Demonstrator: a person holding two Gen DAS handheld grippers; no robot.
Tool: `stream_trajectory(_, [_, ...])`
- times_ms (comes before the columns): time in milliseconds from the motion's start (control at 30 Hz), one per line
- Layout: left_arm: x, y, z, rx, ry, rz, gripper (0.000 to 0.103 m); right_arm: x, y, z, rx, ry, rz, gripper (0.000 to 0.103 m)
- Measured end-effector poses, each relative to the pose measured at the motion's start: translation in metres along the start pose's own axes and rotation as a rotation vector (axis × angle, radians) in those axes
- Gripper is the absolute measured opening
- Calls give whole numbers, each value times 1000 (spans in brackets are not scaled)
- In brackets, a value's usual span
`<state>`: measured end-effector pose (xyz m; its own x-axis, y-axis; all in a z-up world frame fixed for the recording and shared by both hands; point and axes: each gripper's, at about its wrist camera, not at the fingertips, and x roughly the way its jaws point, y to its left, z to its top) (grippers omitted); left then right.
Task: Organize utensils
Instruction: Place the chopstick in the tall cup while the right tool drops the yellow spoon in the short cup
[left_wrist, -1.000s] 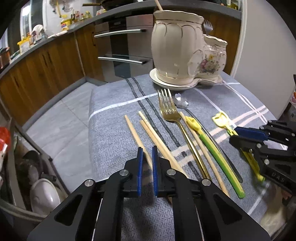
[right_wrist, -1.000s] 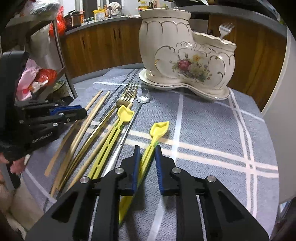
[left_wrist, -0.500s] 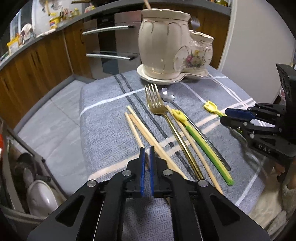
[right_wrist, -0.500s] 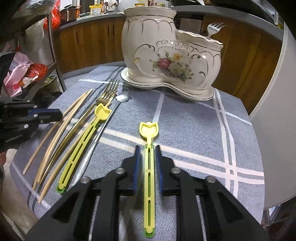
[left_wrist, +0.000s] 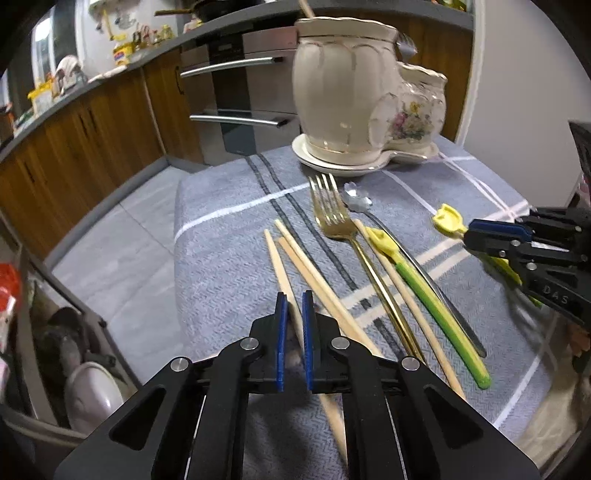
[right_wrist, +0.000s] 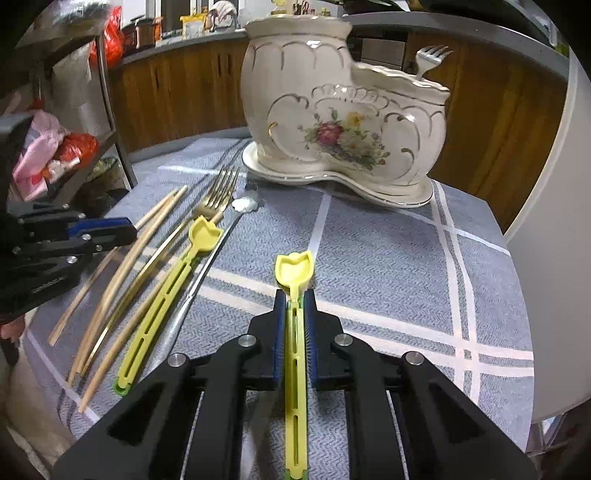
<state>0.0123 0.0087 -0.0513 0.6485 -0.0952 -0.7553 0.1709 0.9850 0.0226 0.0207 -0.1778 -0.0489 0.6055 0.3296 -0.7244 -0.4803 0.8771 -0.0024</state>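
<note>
Only two pieces of lettering are showing. In the left wrist view, the black plastic body of the right claw (left_wrist: 468, 233) is carrying raised capitals reading "DAS" on its side, low at the right edge of the picture. In the right wrist view, the black plastic body of the left claw (right_wrist: 131, 229) is bearing a short line of pale print on its flank at the far left, but it is appearing too blurred to read. The labels on the jars and packets along the far kitchen counter are staying illegible.
</note>
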Motion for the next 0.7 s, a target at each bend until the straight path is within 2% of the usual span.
stream_trajectory(67, [-2, 5, 1, -24, -12, -12, 7, -7, -6, 3, 27, -34, 17, 10])
stream_trajectory(200, [-18, 13, 6, -53, -86, -13, 7, -27, -17, 8, 94, -129, 71, 10])
stream_trajectory(433, [-43, 21, 17, -91, -207, -70, 7, -53, -28, 17, 155, -282, 86, 10])
stream_trajectory(500, [-53, 19, 23, -85, -251, -71, 7, -64, -30, 24, 156, -355, 71, 10])
stream_trajectory(700, [-76, 15, 45, -71, -351, -136, 7, -90, -44, 50, 197, -533, 65, 10])
